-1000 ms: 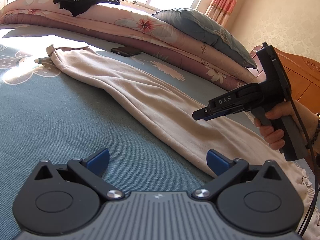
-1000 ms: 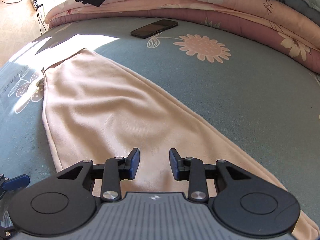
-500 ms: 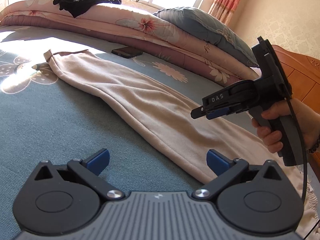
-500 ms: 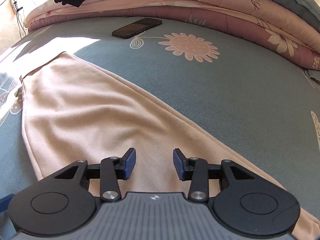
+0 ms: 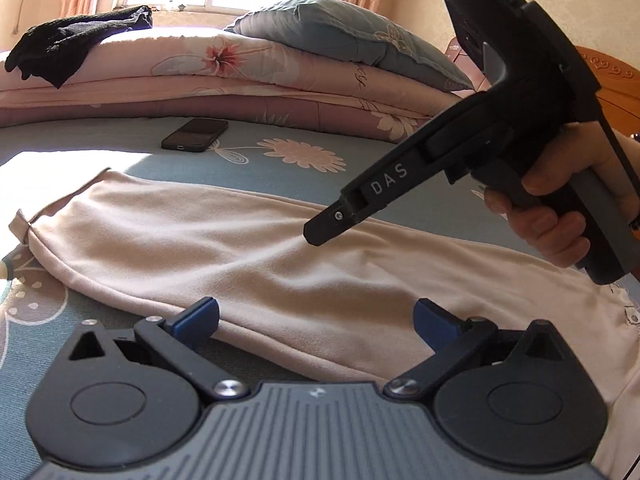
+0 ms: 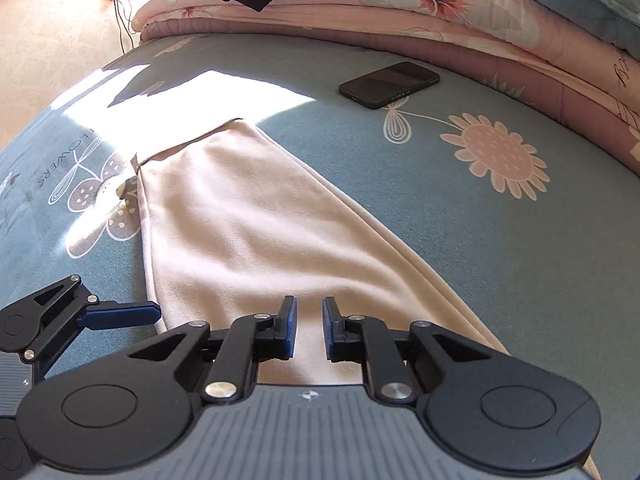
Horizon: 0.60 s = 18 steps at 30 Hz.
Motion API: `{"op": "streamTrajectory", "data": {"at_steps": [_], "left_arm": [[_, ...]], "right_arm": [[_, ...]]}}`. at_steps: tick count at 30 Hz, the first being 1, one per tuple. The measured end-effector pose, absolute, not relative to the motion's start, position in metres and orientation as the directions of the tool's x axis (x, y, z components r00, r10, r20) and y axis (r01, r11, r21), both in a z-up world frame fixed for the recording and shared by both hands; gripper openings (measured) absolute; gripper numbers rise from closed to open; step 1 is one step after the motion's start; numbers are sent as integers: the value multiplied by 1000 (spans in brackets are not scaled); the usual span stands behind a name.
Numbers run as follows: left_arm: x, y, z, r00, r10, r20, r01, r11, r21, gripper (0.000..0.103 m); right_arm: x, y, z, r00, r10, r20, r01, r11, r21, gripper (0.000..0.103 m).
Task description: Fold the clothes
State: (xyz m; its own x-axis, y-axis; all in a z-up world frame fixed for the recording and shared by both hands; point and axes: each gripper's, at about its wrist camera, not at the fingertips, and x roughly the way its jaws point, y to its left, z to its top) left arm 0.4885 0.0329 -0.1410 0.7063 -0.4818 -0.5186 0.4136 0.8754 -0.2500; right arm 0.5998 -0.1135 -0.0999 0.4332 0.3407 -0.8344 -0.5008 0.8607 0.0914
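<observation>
Underneath everything lies a blue bedsheet (image 6: 460,248) printed with pink flowers, sunlit at its far side. Beyond the garment, a black phone (image 6: 390,83) rests on the sheet, folded quilts (image 5: 248,76) behind it carrying a black cloth (image 5: 68,46) and a blue pillow (image 5: 344,40). The cream garment (image 5: 248,256) stretches long and flat across the sheet, softly creased. The left gripper (image 5: 316,320) hangs over its near edge, jaws spread wide — the right gripper (image 6: 309,328), held by a hand (image 5: 556,216), hovers above it, jaws narrowly parted, empty.
</observation>
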Motion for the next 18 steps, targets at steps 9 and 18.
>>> {"op": "streamTrajectory", "data": {"at_steps": [9, 18], "left_arm": [[484, 71, -161, 759, -454, -466, 311, 882, -353, 102], [482, 75, -163, 752, -465, -466, 312, 875, -369, 102]], "right_arm": [[635, -31, -134, 365, 319, -875, -626, 779, 23, 18], [661, -13, -111, 358, 362, -861, -627, 777, 65, 19]]}}
